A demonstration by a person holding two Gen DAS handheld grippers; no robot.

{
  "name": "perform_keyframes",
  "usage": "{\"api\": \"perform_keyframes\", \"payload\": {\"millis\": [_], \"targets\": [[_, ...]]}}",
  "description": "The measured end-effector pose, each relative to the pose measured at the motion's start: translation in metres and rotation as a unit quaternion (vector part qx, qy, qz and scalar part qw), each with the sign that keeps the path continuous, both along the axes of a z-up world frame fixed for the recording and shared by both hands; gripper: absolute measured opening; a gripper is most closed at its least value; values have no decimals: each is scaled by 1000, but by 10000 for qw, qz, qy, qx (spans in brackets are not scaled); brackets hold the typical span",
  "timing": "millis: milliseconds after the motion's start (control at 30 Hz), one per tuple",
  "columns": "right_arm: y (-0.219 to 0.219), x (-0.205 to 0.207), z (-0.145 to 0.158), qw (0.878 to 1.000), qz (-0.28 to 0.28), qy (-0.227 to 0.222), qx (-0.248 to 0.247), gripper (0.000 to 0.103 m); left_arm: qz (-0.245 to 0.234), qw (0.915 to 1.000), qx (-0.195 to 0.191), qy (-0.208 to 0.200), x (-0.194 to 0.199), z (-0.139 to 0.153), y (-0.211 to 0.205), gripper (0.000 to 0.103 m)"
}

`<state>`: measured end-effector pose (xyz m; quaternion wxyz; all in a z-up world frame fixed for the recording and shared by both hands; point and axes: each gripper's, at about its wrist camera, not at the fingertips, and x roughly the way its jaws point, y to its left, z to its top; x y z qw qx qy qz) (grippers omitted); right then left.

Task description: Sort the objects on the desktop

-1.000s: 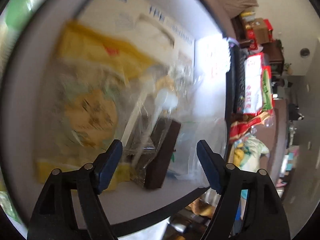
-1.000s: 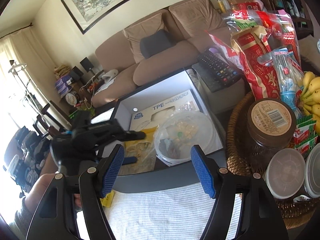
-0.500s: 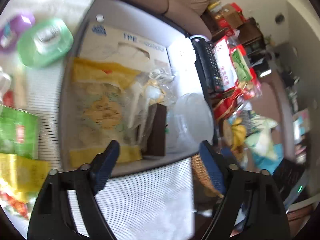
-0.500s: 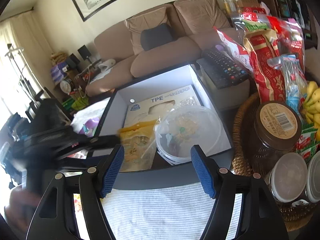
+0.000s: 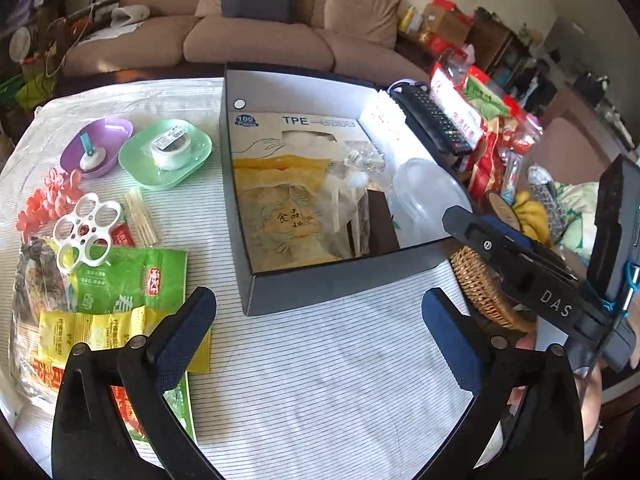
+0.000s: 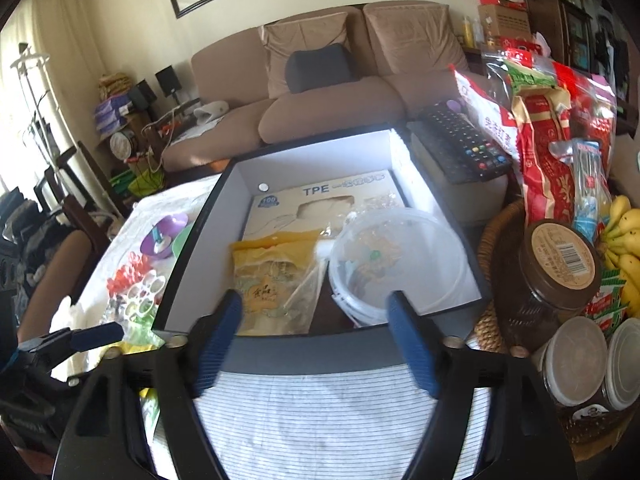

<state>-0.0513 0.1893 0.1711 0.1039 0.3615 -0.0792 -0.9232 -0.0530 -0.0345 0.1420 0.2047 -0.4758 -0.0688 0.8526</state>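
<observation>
A black box [image 5: 320, 286] with a white inside stands on the striped cloth. It holds a TPE glove carton [image 5: 296, 130], a yellow packet [image 5: 280, 216], a clear bag [image 5: 352, 184], a brown carton [image 5: 380, 222] and a clear tub [image 6: 396, 256]. My left gripper [image 5: 316, 320] hovers over the cloth in front of the box, its jaws opening wide with nothing between them. My right gripper [image 6: 314, 312] is at the box's near wall, its jaws opening too and empty. Snack packets [image 5: 132, 280], a white ring holder [image 5: 86, 228], a green bowl [image 5: 166, 156] and a purple bowl [image 5: 98, 146] lie left of the box.
A wicker basket [image 6: 492, 332] to the right holds jars [image 6: 560, 268] and bananas [image 6: 628, 240]. A remote control [image 6: 460, 144] and red snack bags [image 6: 544, 152] are behind it. Coral clips [image 5: 48, 196] and toothpicks [image 5: 140, 216] lie on the cloth. A sofa [image 5: 260, 36] stands beyond the table.
My left gripper has pulled up and back out of the box, rolled upright and spread its jaws. The right gripper's jaws have widened and it has shifted slightly.
</observation>
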Motion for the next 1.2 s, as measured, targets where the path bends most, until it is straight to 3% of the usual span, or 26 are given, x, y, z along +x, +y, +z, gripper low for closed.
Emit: {"api": "perform_keyframes", "payload": {"millis": [100,167,600,800,933,1067,1200], "targets": [[-11,1,1,9999,99,-20,48,88,61,10000,-55,33,5,0,-9,103],[-19,2,2,9998,131,21,129,103,80,9999,-119,94,9,1,-15,103],[-80,5,1,9985,398,17,372,103,678,9958,-443,420,24,-2,-100,103],[-108,14,0,9976,612,123,313,103,1208,9893,-589,567,22,-11,-170,103],[-123,21,0,9961,863,191,18,103,1624,9826,-779,455,15,-29,-226,103],[-141,23,-1,9928,1138,164,-346,103,2032,9770,-569,312,11,-48,-276,103],[-163,26,-8,9875,1448,107,-616,103,2219,9751,-43,-2,3,-65,-306,103]]}}
